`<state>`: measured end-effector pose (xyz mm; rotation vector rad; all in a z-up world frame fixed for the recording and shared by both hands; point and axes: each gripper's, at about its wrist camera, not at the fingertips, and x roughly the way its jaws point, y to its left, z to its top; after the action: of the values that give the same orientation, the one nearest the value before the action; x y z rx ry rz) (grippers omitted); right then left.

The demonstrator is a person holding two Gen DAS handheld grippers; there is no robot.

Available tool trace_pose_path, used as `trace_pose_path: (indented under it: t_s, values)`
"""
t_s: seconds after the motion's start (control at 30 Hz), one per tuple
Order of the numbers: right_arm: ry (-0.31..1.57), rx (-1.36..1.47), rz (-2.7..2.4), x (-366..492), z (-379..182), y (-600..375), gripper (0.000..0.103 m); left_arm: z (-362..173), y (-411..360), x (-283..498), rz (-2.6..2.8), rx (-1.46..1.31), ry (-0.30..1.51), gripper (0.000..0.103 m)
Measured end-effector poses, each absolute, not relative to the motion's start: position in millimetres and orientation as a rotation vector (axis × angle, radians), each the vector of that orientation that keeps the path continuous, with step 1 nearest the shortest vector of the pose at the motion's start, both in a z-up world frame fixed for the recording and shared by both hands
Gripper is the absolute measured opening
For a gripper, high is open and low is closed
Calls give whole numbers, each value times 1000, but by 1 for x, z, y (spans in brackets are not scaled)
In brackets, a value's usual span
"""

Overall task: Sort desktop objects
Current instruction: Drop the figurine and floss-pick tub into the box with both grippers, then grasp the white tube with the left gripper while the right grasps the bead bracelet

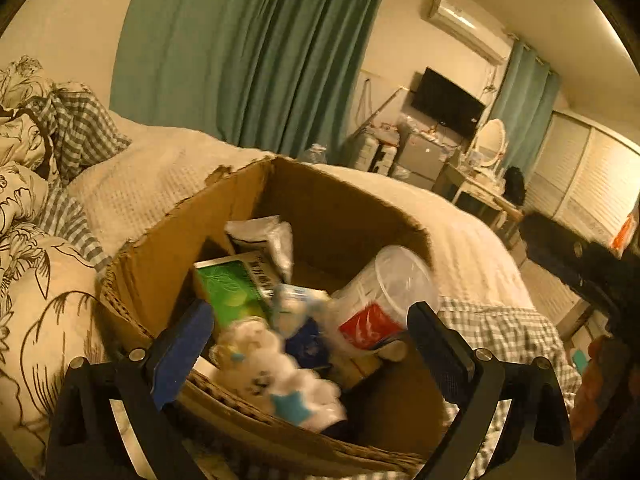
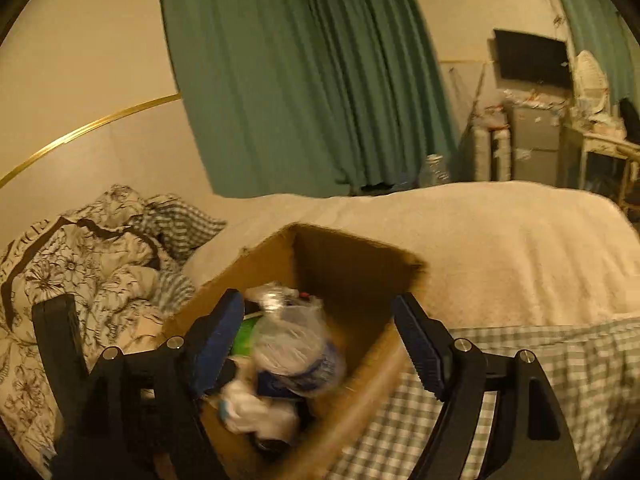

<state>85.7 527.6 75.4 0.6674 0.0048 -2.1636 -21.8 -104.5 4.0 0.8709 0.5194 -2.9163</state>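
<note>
An open cardboard box (image 1: 168,248) stands on the bed and holds several things: a white plush toy (image 1: 280,376), a green packet (image 1: 232,292), a clear plastic cup with a red label (image 1: 384,292) and a crumpled plastic bag (image 1: 268,236). My left gripper (image 1: 308,348) is open and empty above the box's near edge. My right gripper (image 2: 320,340) is open and empty above the same box (image 2: 360,256). A clear plastic bottle (image 2: 292,344) lies blurred between its fingers, over the plush toy (image 2: 256,408).
The box sits on a cream blanket (image 2: 500,240) with a checked sheet (image 2: 540,360) at the right. A floral duvet (image 1: 36,280) is heaped at the left. Green curtains (image 1: 248,48), a TV (image 1: 448,100) and a cluttered desk (image 1: 480,188) stand beyond the bed.
</note>
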Motion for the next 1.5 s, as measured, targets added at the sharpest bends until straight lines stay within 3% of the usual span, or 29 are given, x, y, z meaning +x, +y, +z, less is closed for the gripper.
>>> trace_pose_path:
  t_s: [0.2, 0.33, 0.6, 0.8, 1.1, 1.17, 1.2, 1.37, 1.47, 1.5]
  values:
    - [76, 748, -2295, 96, 78, 618, 77, 26, -41, 9, -3097, 907, 453, 101]
    - [124, 832, -2380, 109, 62, 687, 77, 16, 23, 22, -3221, 1101, 443, 101]
    - [73, 1025, -2357, 107, -2, 752, 76, -83, 83, 8, -3051, 1438, 248, 101]
    - [145, 1154, -2229, 80, -65, 729, 37, -117, 79, -26, -2897, 1585, 337, 98]
    - [183, 1396, -2066, 38, -131, 698, 35, -132, 78, -38, -2920, 1646, 331, 98]
    - [155, 1406, -2048, 36, -133, 698, 12, -131, 75, -39, -2928, 1652, 364, 98]
    - [138, 1403, -2034, 37, -131, 698, 11, -131, 74, -39, -2933, 1647, 375, 98]
    - [157, 1274, -2228, 55, -102, 714, 11, -129, 81, -37, -2970, 1667, 354, 98]
    - [92, 1210, -2334, 61, -82, 738, 11, -132, 97, -39, -2993, 1717, 239, 97]
    - [76, 1200, -2358, 62, -78, 745, 11, -133, 103, -39, -2985, 1716, 162, 91]
